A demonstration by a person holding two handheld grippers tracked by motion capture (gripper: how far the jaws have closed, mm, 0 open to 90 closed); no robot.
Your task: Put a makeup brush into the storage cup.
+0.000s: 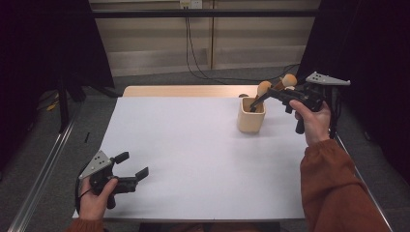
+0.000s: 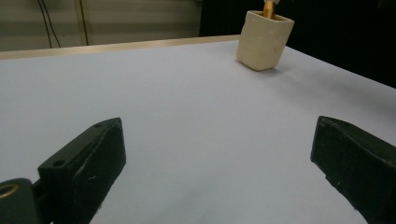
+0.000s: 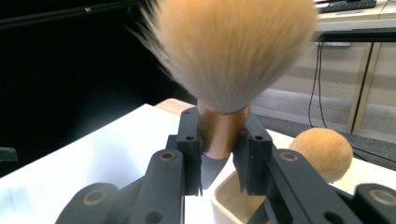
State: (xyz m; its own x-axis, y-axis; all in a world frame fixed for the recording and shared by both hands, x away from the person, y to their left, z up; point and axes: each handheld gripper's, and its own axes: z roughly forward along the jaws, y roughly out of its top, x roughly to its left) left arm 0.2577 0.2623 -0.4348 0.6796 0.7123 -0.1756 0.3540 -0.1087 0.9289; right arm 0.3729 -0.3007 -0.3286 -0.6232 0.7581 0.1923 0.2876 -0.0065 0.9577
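A cream cup (image 1: 251,116) stands at the back right of the white table (image 1: 193,159). My right gripper (image 1: 275,93) hovers just above and to the right of the cup, shut on the copper ferrule of a makeup brush (image 1: 289,79), whose dark handle tip points down into the cup. In the right gripper view the jaws (image 3: 219,140) clamp that ferrule under the brush's big tan head (image 3: 229,51). A second brush (image 1: 263,88) stands in the cup (image 3: 233,200), its round head (image 3: 324,151) showing at the right. My left gripper (image 1: 133,164) rests open at the near left corner, nothing between its jaws (image 2: 217,158).
A wooden strip (image 1: 183,91) runs along the table's far edge. Black cables (image 1: 198,72) lie on the floor behind it. From the left gripper view the cup (image 2: 264,42) is far off across bare white tabletop.
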